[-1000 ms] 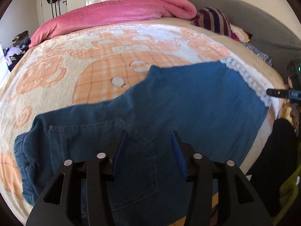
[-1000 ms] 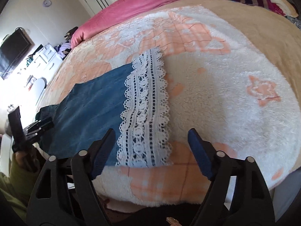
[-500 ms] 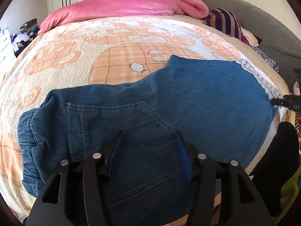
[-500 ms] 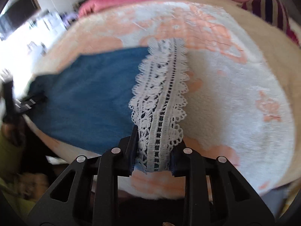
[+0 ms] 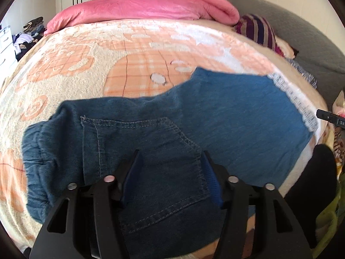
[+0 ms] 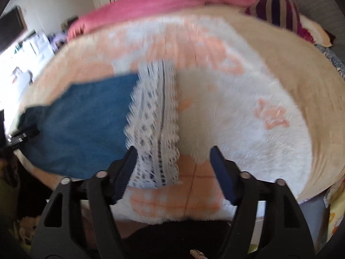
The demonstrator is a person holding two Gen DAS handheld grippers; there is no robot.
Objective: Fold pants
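One pair of denim pants [image 5: 151, 151] lies flat along the bed's near edge on the peach blanket [image 5: 86, 64]. The left gripper [image 5: 170, 172] tilts down over the back pocket [image 5: 146, 151], jaws opening, gripping nothing. The right gripper [image 6: 174, 166], jaws opening, straddles the lace hem [image 6: 155, 129] unclamped. Beyond, bare blanket, then one pink duvet [image 5: 140, 8].

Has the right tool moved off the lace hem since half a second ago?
Yes. The right tool has backed off toward the bed's near edge: its fingers clamped the lace hem then; now they are opening, with the lace only against the left finger.
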